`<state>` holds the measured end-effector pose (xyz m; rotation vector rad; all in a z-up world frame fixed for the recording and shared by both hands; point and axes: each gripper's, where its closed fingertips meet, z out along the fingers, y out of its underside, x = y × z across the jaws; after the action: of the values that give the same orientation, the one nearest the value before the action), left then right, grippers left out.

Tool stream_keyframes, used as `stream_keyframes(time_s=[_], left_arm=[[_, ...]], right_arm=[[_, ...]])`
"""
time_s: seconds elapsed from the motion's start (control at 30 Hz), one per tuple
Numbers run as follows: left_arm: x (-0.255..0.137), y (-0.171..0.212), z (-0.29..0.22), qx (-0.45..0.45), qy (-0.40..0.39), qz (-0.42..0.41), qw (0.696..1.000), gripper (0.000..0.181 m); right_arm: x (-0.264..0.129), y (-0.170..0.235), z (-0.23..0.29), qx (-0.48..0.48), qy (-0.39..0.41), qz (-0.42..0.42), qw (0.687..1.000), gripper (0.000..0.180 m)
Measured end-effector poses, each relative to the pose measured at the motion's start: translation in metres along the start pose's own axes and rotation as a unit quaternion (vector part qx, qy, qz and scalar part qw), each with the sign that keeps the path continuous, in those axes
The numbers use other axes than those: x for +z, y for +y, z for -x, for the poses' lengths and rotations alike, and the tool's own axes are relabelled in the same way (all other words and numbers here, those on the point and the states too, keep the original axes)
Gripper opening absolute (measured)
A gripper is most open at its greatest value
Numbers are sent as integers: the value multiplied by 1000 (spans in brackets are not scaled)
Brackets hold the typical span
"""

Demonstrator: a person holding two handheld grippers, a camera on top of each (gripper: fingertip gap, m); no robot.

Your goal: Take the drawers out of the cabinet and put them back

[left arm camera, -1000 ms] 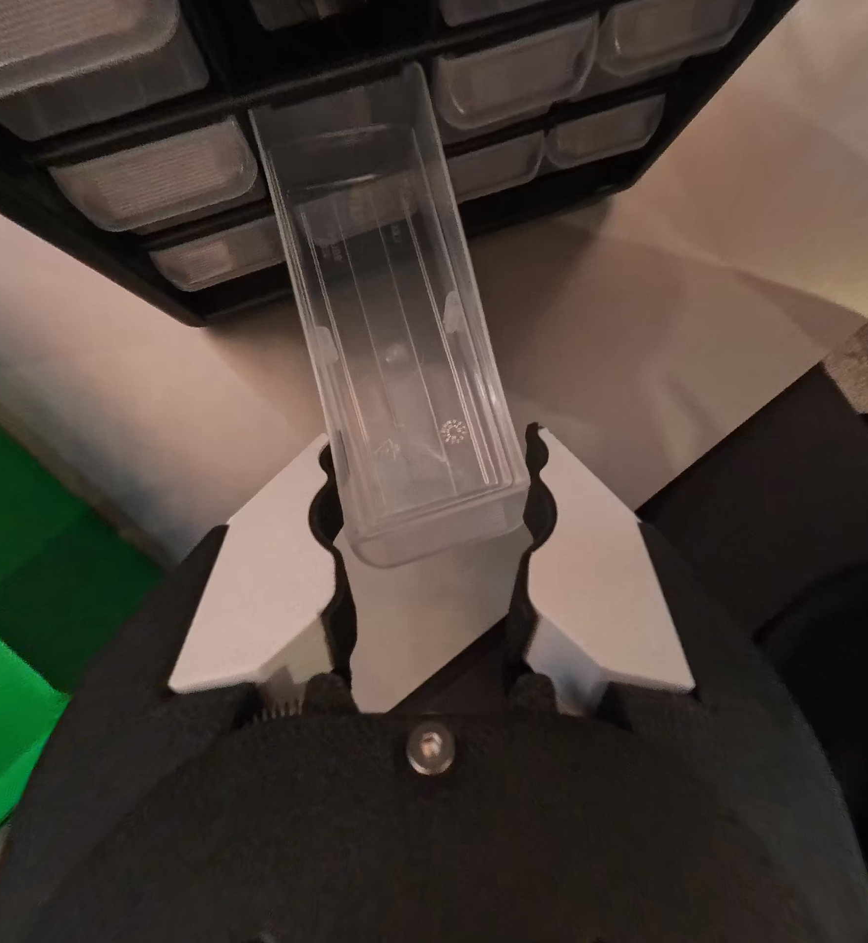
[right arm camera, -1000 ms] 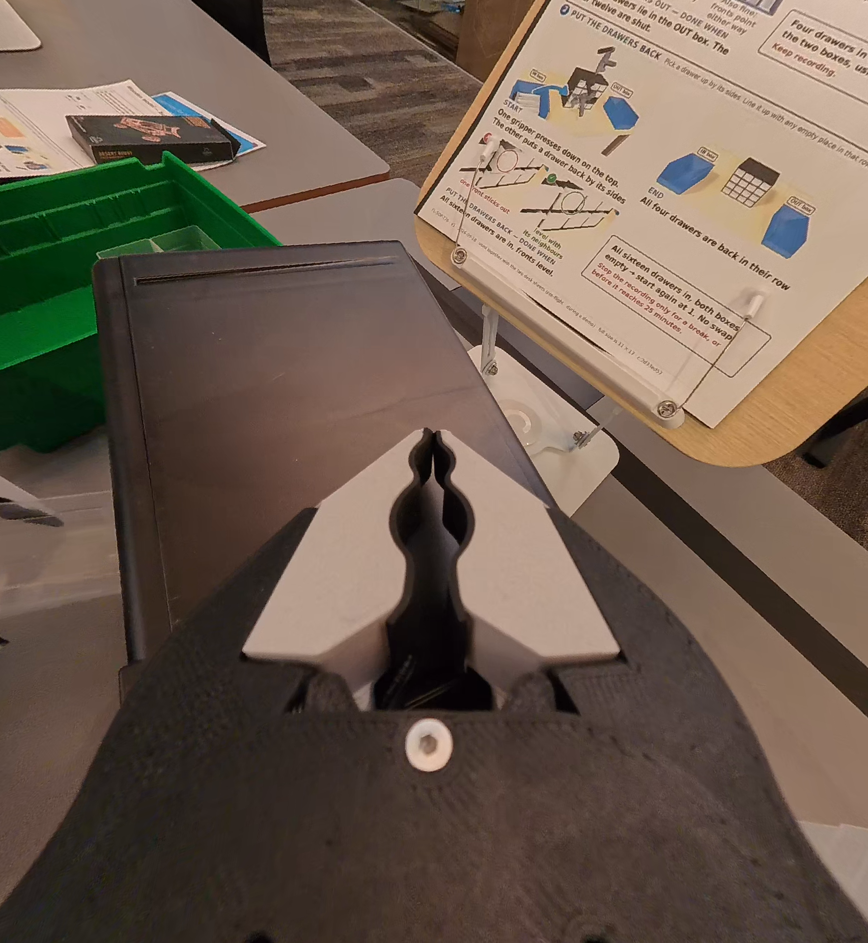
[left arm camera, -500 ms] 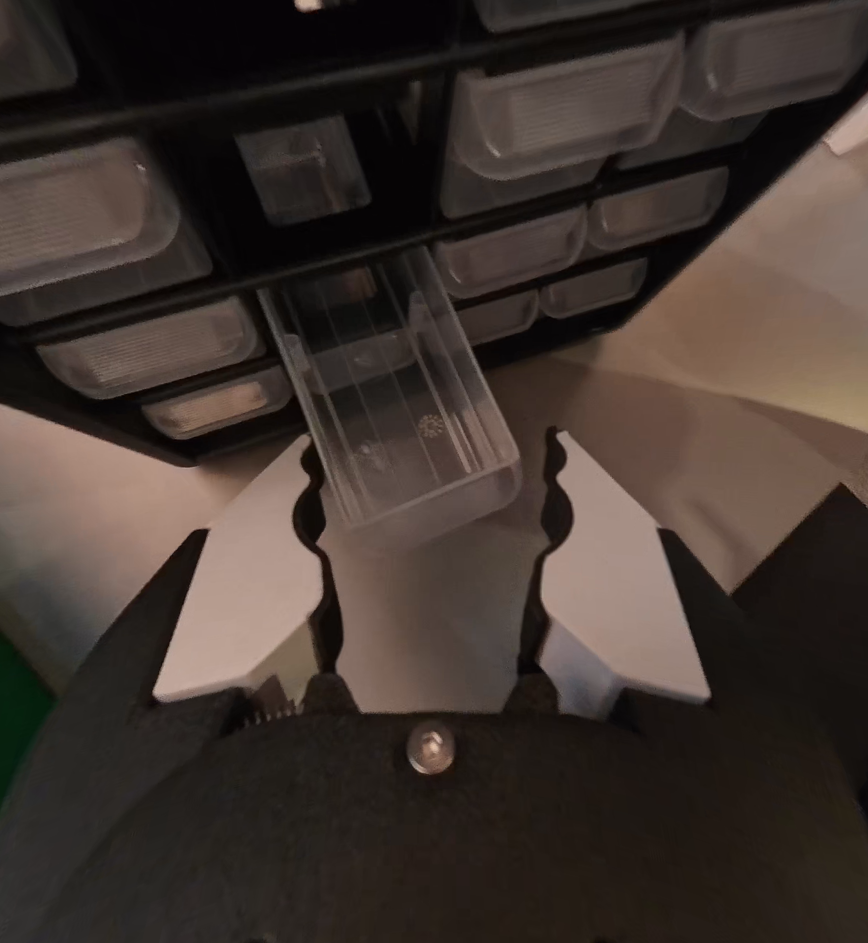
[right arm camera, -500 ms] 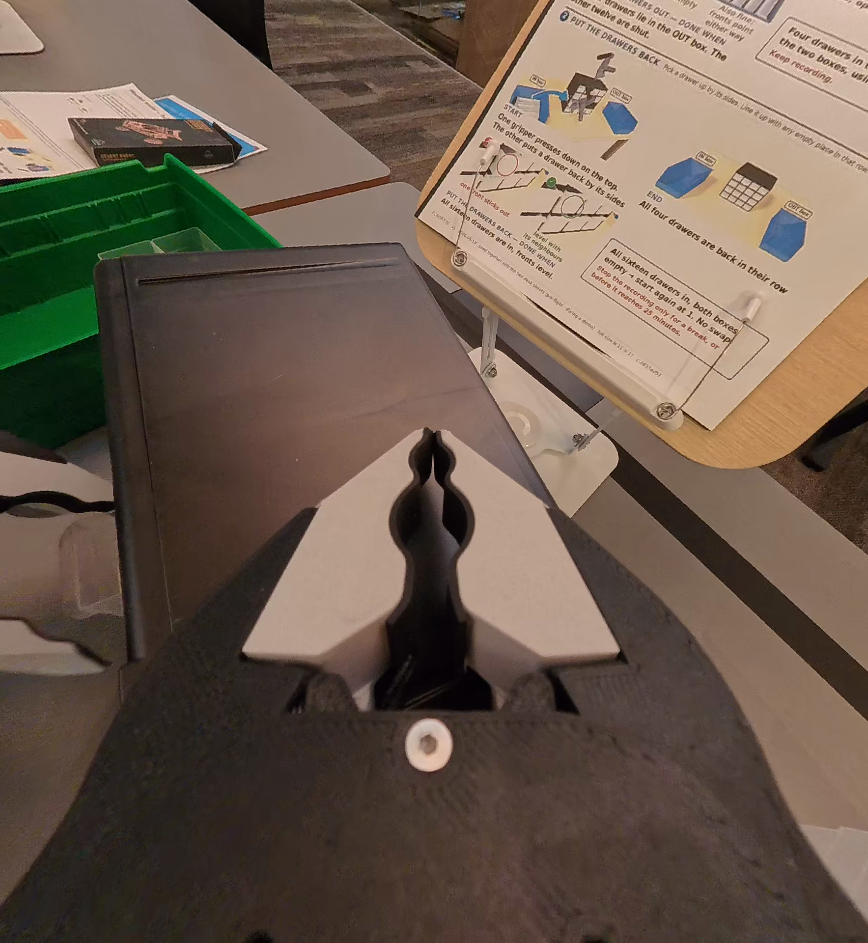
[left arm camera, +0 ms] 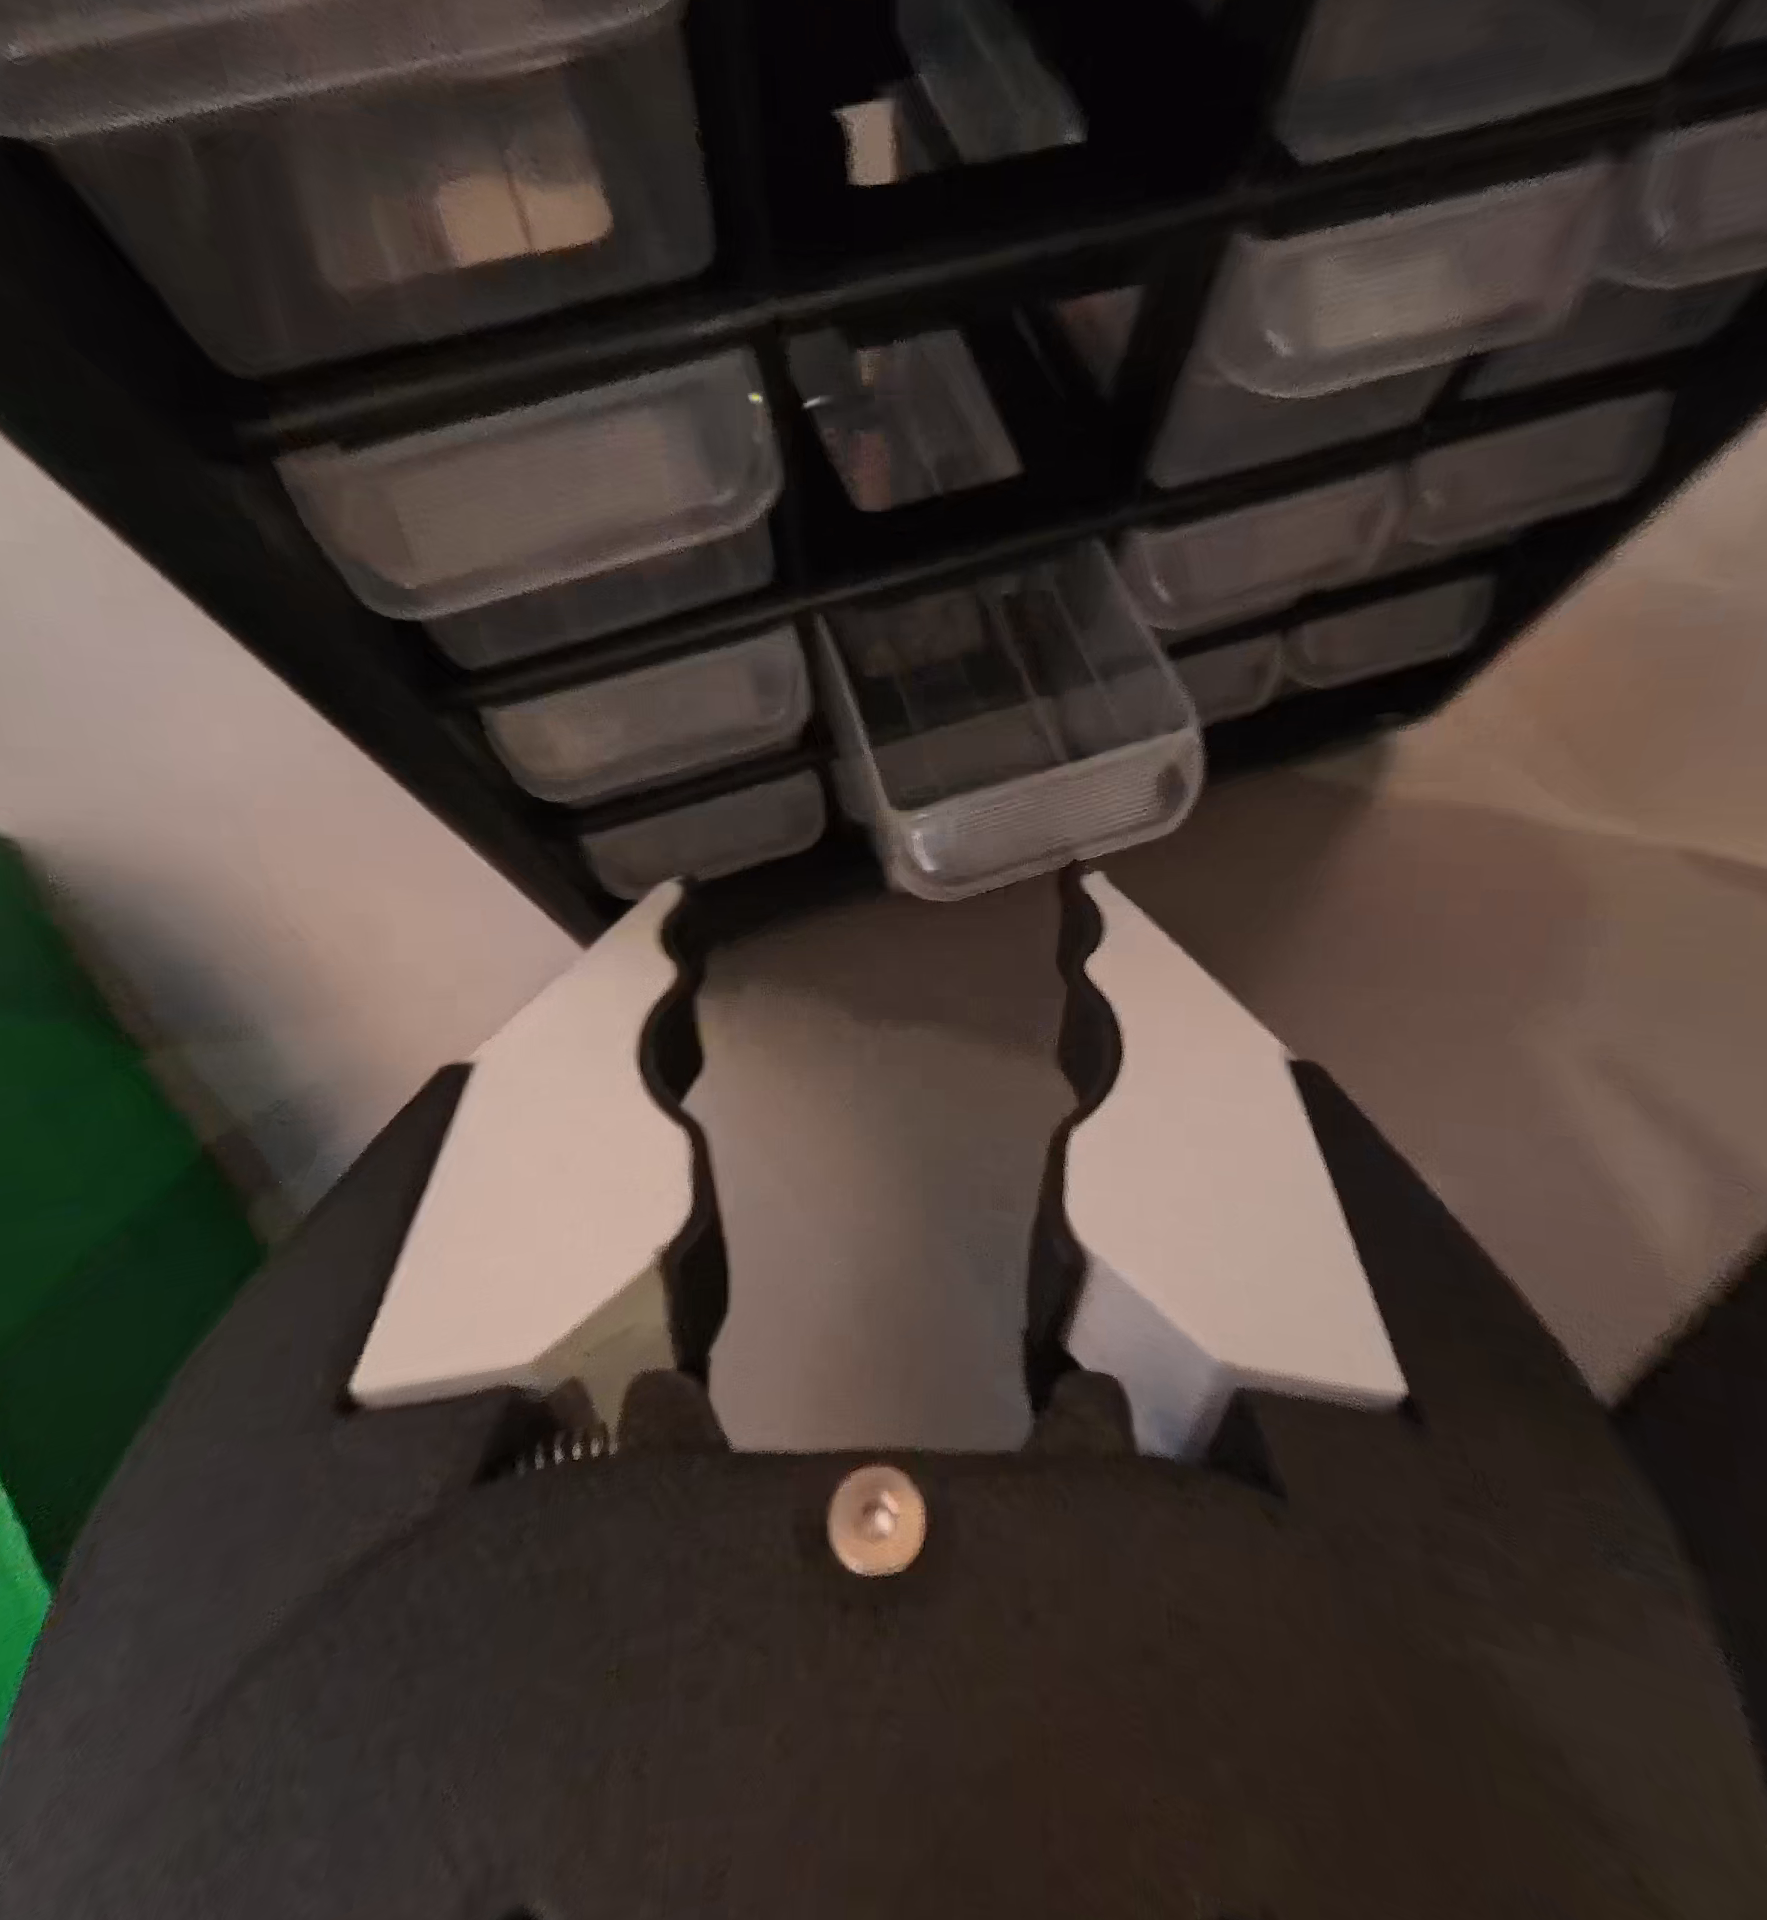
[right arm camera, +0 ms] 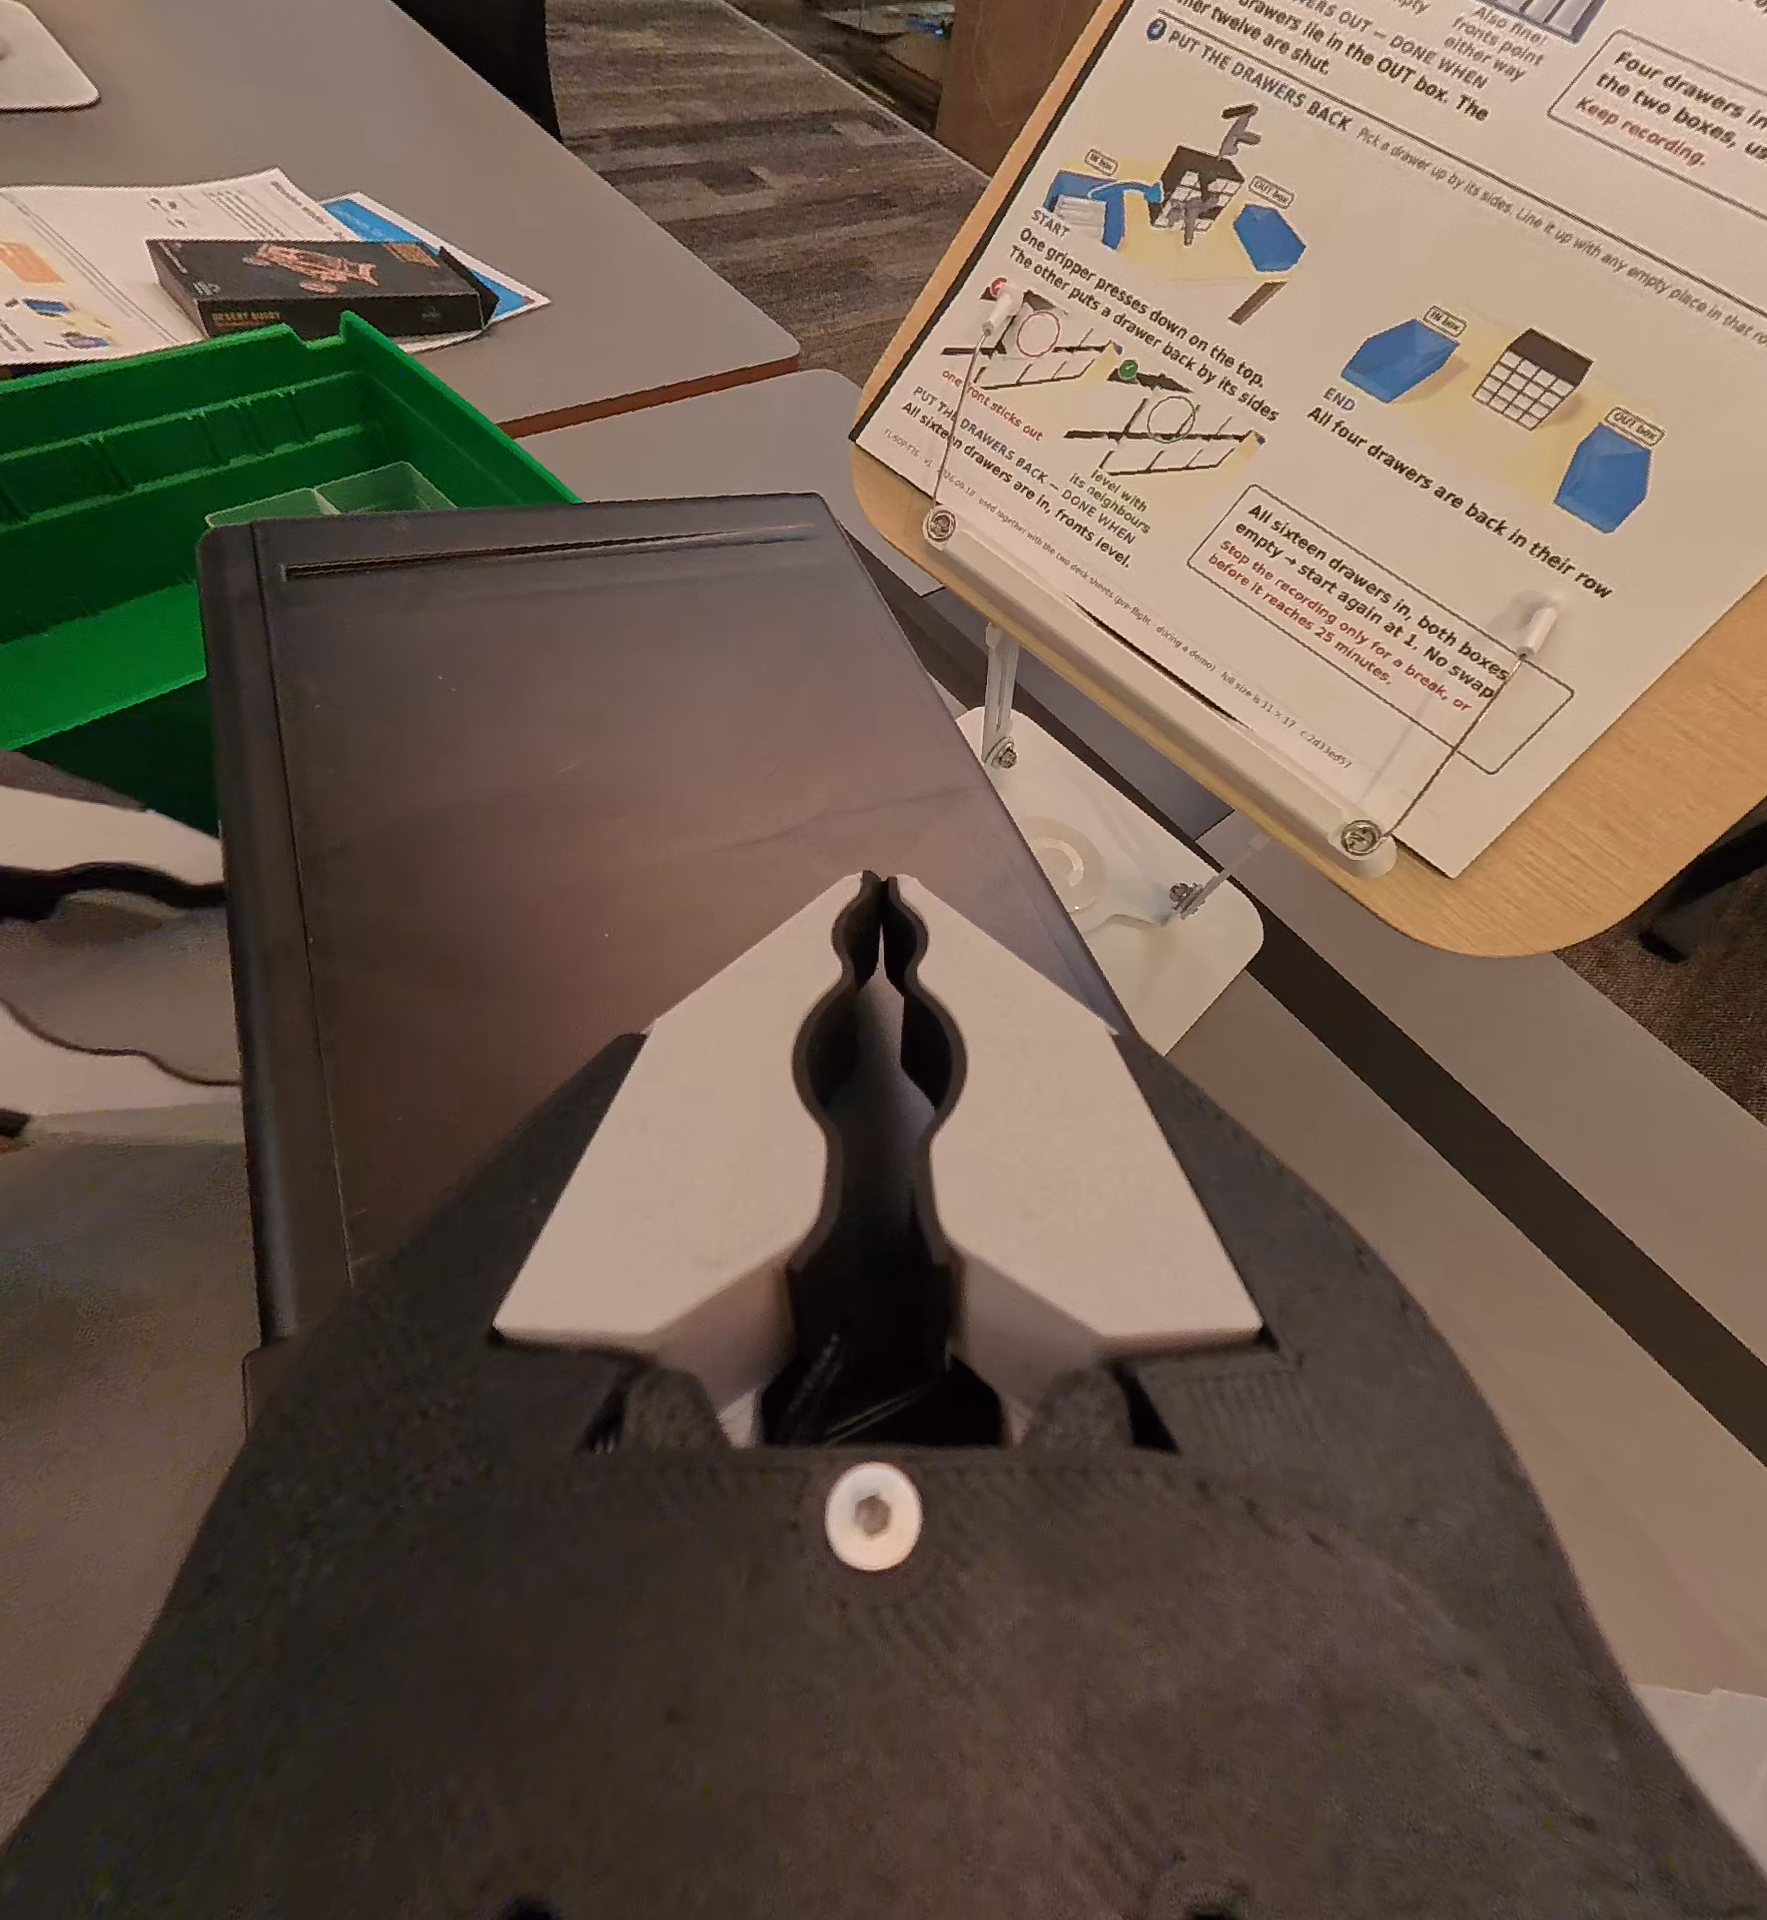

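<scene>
In the left wrist view the black cabinet [left arm camera: 962, 270] stands in front of me with several clear drawers in its slots. One clear drawer [left arm camera: 1024, 769] sticks out a short way from a slot in the second column. Two slots above it in that column are without drawers. My left gripper [left arm camera: 874, 894] is open and empty, its tips just short of that drawer's front. In the right wrist view my right gripper [right arm camera: 879, 883] is shut and rests on the cabinet's flat black top [right arm camera: 567, 748].
A green bin [right arm camera: 110, 530] with a clear drawer inside stands left of the cabinet; it shows in the left wrist view too [left arm camera: 17, 1195]. An instruction board on a stand [right arm camera: 1378, 416] is at the right. Papers and a dark box [right arm camera: 318, 286] lie on the far table.
The clear drawer has slid most of the way into its slot. My left gripper has let go of it and drawn back a little. My right gripper has stayed on the cabinet top.
</scene>
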<state>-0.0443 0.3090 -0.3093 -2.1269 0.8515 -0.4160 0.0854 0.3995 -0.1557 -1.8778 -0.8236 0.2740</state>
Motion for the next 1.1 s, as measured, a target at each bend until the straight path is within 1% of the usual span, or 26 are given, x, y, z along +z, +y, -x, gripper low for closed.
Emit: stream_keyframes(time_s=[0.07,0.17,0.2,0.23,0.3,0.37,0.43,0.5,0.57,0.6,0.67,0.73,0.77,0.83,0.93,1.1], left_arm=[[9,-4,15,-26,-53,-6,998,85],[19,-11,30,-64,-108,-30,992,111],[22,-13,35,-68,-126,-38,989,123],[25,-14,38,-72,-137,-45,987,129],[29,-15,44,-83,-153,-50,983,136],[31,-14,46,-100,-149,-57,982,136],[29,-10,44,-97,-138,-51,984,139],[15,-9,44,-78,-138,-59,986,136],[-11,-9,59,-59,-164,-60,983,130],[-28,-11,73,-52,-183,-62,980,123],[-60,-14,105,-52,-207,-59,975,96],[-77,-8,140,-80,-209,-33,974,83],[-77,1,156,-96,-199,-5,975,78],[-73,20,191,-112,-207,31,971,67],[-48,41,217,-146,-173,72,971,61],[-8,62,235,-132,-152,136,970,66]], right_arm=[[0,0,0,0,0,0,1000,0],[0,0,0,0,1,0,1000,0],[0,0,0,-1,1,0,1000,0],[0,0,0,-1,0,-1,1000,0],[0,0,0,-1,2,-2,1000,0],[0,-1,-1,-1,4,-3,1000,0],[0,-1,-1,-1,4,-3,1000,0],[0,-1,-1,-2,5,-4,1000,0],[0,-1,-1,-2,4,-5,1000,0],[0,-1,-1,-2,4,-4,1000,0],[0,-1,-1,-2,4,-4,1000,0],[1,0,-1,-1,3,-2,1000,0],[1,0,-1,-1,2,-2,1000,0],[1,0,-1,-2,2,-2,1000,0],[0,0,-1,-3,4,-3,1000,0],[0,0,-1,-3,4,-2,1000,0]])
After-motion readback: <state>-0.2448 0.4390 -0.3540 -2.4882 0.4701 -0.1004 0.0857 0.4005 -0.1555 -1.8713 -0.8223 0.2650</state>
